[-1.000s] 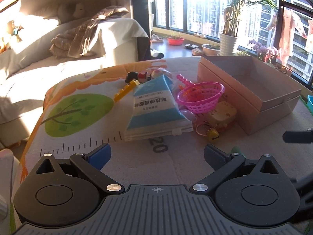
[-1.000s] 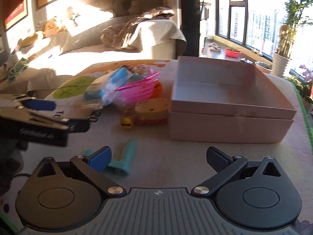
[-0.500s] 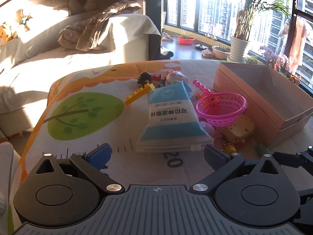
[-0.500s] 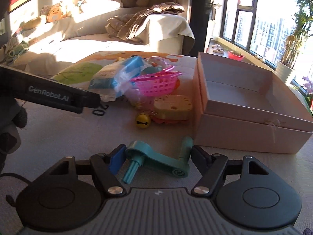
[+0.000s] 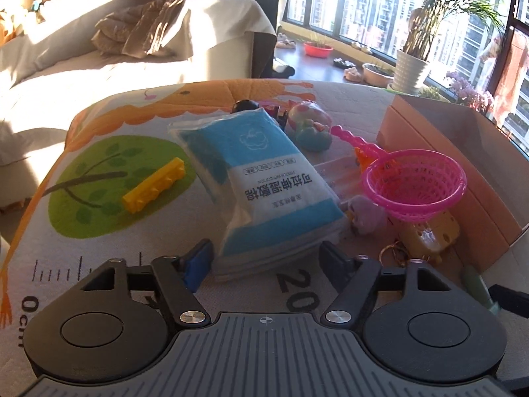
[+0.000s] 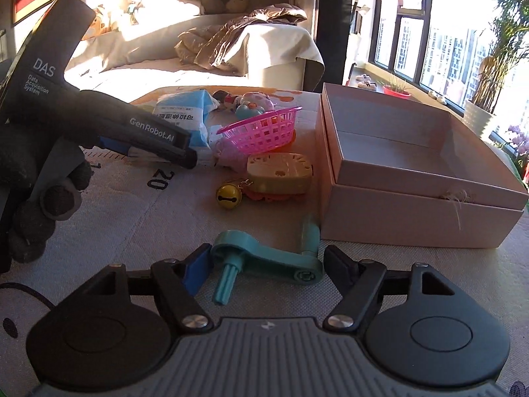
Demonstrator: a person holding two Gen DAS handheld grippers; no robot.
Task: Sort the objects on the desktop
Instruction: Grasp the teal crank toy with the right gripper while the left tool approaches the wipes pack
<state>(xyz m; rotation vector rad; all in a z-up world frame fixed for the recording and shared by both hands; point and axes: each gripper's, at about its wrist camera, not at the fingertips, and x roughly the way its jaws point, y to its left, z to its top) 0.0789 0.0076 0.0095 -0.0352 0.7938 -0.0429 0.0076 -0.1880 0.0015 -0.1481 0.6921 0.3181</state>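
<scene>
Teal plastic, a crank handle (image 6: 264, 259), lies between the right tongs (image 6: 264, 261), whose jaws are easing apart just beside its ends; only that view shows it whole, near the pink box (image 6: 413, 178). The left tongs (image 5: 264, 258) are closing around the near end of the blue-and-white packet (image 5: 264, 192); whether they touch it is unclear. Only the left view shows the yellow brick (image 5: 153, 186).

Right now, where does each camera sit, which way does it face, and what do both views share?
Left wrist: on the left gripper, looking forward and down at the blue-and-white packet between its closing fingers.
Right wrist: on the right gripper, facing the teal crank handle between its opening fingers; a gloved hand shows left.
Shared: packet, pink basket, pink box.
</scene>
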